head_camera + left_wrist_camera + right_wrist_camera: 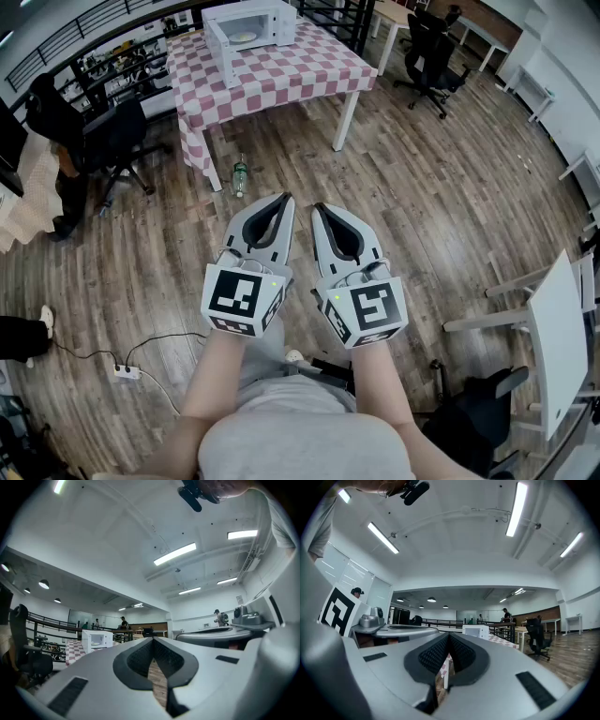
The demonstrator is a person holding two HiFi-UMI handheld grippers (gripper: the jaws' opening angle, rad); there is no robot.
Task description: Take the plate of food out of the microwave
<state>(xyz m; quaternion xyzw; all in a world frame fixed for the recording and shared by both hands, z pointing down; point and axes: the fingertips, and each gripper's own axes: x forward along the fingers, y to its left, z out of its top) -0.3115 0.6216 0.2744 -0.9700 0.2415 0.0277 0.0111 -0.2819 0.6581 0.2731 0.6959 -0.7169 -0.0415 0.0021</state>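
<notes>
Both tools are pressed fully together and carry nothing. The left gripper (282, 199) and the right gripper (320, 208) sit side by side, level, noses toward 12 o'clock. Well beyond them, at about 11 o'clock in the head view, the microwave (246, 33) stands on the checked table (300, 75), its door seemingly swung open and its cavity facing the person. The plate of food (242, 37) lies inside. The left gripper looks slightly nearer, so a long approach likely comes first.
</notes>
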